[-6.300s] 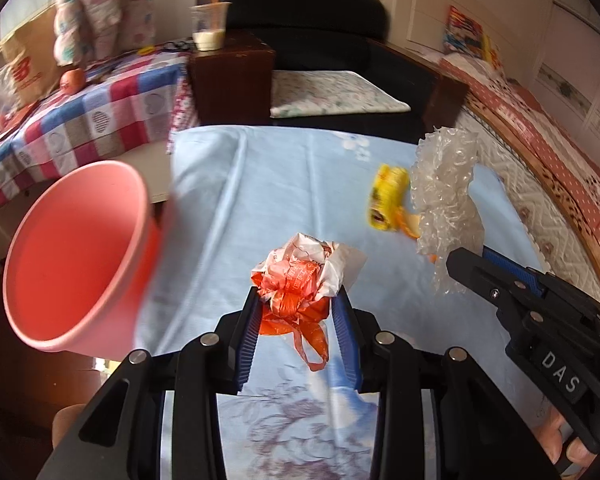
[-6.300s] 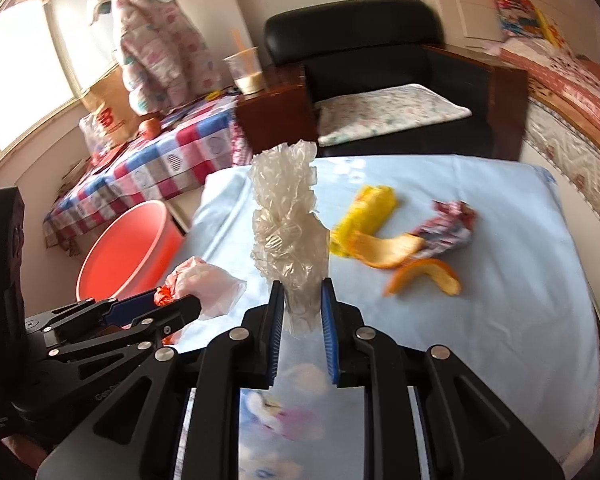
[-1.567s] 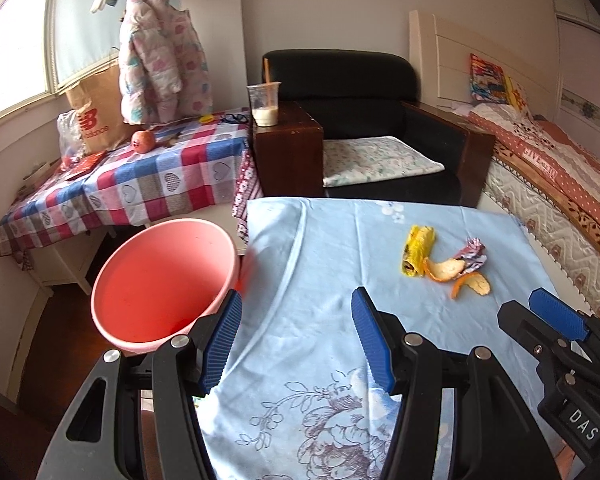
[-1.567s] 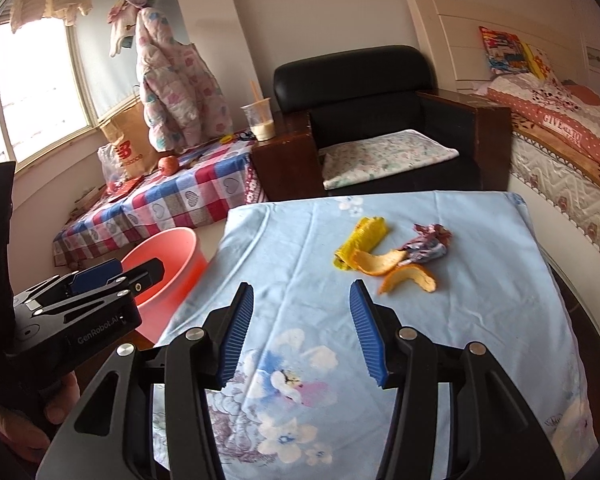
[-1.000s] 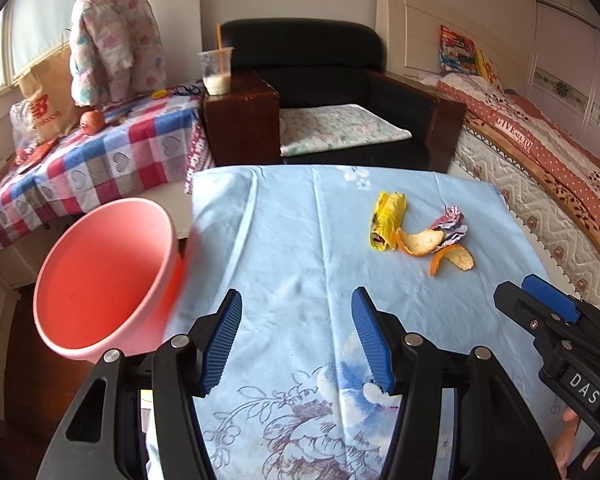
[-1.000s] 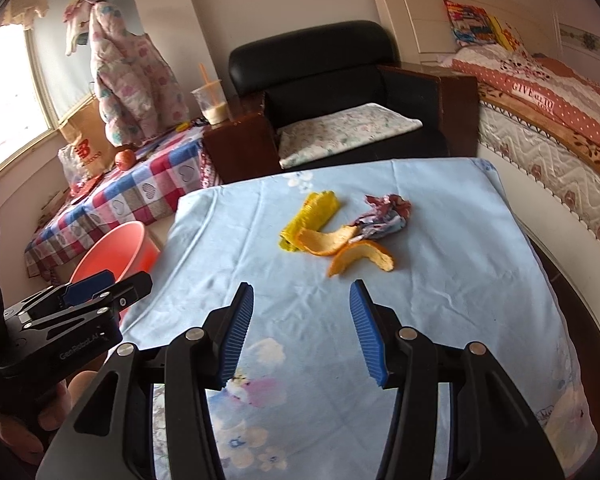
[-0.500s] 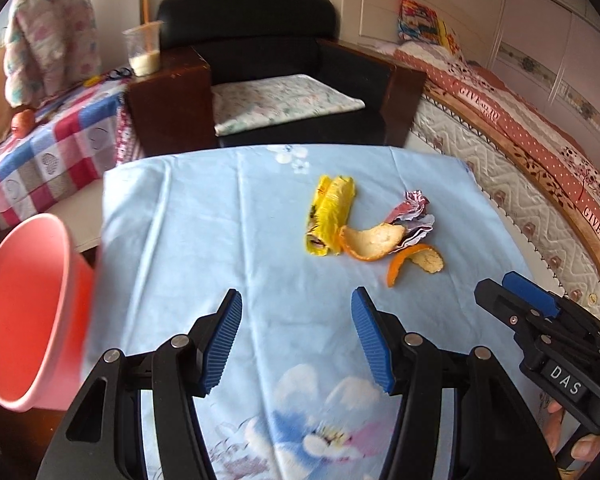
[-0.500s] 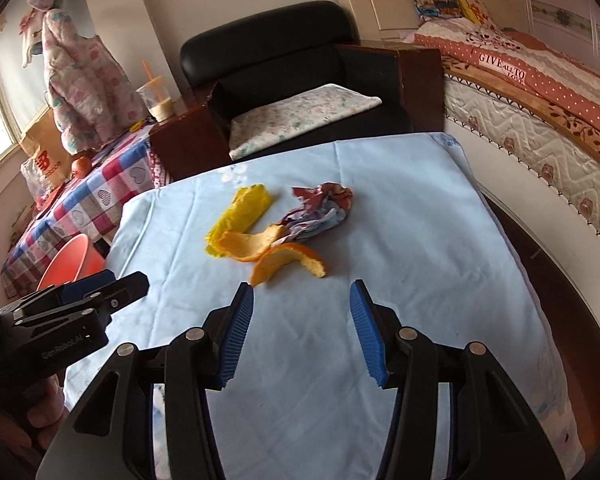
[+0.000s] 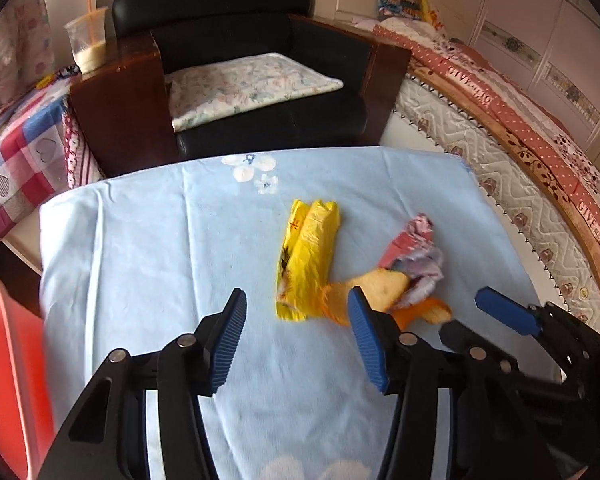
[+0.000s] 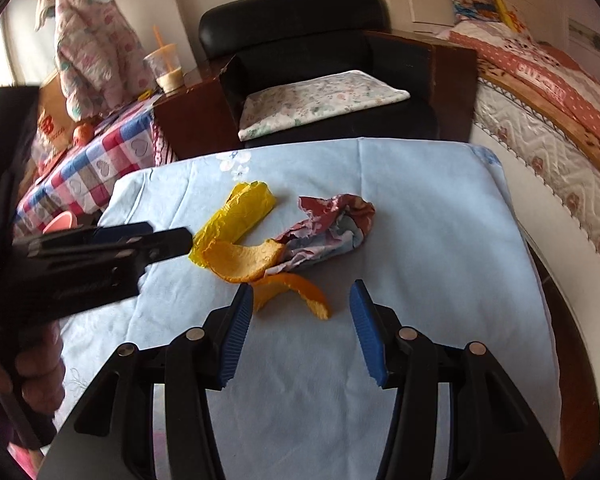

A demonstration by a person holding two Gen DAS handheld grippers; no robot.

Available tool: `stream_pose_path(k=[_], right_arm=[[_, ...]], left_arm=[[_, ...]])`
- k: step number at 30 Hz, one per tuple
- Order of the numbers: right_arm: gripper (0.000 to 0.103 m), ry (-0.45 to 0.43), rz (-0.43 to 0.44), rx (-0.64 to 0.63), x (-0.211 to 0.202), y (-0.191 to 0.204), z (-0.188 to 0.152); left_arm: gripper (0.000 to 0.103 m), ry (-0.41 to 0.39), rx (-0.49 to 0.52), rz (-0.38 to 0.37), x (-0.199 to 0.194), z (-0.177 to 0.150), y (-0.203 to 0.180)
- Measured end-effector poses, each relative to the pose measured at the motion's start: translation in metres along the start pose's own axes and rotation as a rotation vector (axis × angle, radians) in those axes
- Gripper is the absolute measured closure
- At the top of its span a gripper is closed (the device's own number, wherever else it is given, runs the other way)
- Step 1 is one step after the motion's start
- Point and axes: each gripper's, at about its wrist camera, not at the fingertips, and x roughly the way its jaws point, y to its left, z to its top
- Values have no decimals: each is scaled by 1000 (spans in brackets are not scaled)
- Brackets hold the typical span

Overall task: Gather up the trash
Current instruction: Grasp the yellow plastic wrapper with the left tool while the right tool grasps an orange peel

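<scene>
Four bits of trash remain in a tight cluster at mid worktop [image 9: 148,240], on the blue floral cloth: yellow wrapper [image 9: 306,258], two orange peels, the upper peel [image 10: 242,262] and the lower peel [image 10: 292,290], and a crumpled paper wrapper [image 10: 332,228] to the right, all touching or overlapping. The crumpled bag and bubble wrap held seconds ago are gone from both grippers, so that load is likely dumped. The red bin [image 9: 8,364] has slid to the far left edge of the left wrist view as both grippers swing in on the cluster. Left gripper [image 9: 296,340] is empty, its jaws closing a little but wide, with the yellow wrapper just beyond the tips. Right gripper [image 10: 300,328] is empty, jaws parted unchanged, the lower peel just ahead between the tips, not touching. Next pickup looks imminent: wrapper for left, peel for right.
</scene>
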Motion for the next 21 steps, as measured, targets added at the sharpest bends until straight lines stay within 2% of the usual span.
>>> stream_pose_path(k=[8, 10, 12, 13, 14, 17, 21], right_arm=[[54, 45, 8, -64, 22, 2, 5], [62, 57, 11, -69, 26, 3, 5], [75, 71, 16, -66, 30, 3, 5], [80, 76, 17, -61, 32, 2, 5], [88, 81, 19, -57, 33, 1, 4], [96, 84, 28, -35, 32, -1, 1], [97, 71, 31, -5, 22, -2, -5]], left_arm=[[57, 79, -39, -31, 39, 22, 6], [59, 99, -29, -35, 46, 24, 4], [69, 124, -30, -39, 53, 25, 2], [71, 113, -31, -28, 53, 25, 1], [79, 118, -32, -27, 54, 24, 1], [86, 114, -53, -38, 51, 23, 3], [92, 109, -72, -34, 39, 16, 6]])
